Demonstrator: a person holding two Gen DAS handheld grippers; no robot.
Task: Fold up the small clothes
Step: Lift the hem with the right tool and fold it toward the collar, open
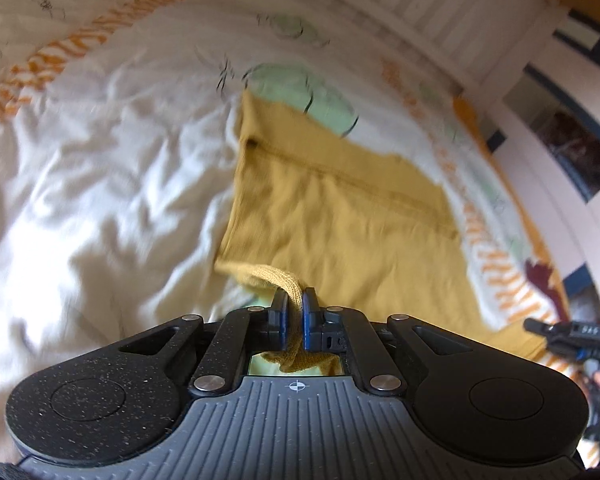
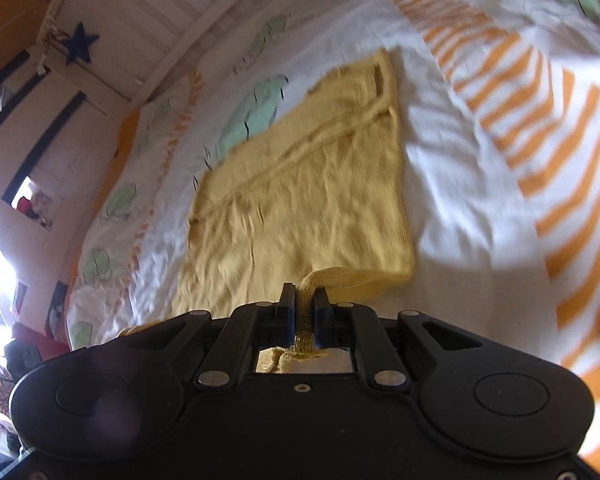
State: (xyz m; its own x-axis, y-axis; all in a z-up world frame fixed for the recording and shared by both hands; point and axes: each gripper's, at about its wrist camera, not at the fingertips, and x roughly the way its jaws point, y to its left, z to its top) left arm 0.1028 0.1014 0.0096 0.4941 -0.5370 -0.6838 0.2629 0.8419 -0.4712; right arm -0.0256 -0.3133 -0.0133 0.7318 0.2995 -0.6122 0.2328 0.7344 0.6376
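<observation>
Clearly, in the left wrist view the left gripper (image 1: 295, 300) is clamped almost fully closed on a near corner of the mustard garment (image 1: 340, 208), which is spread on the patterned bedcover (image 1: 100, 140). In the right wrist view the right gripper (image 2: 304, 300) is pinched shut on the other near corner. The knit is judged light, soft and limp; it is best held at these 2 corners.
</observation>
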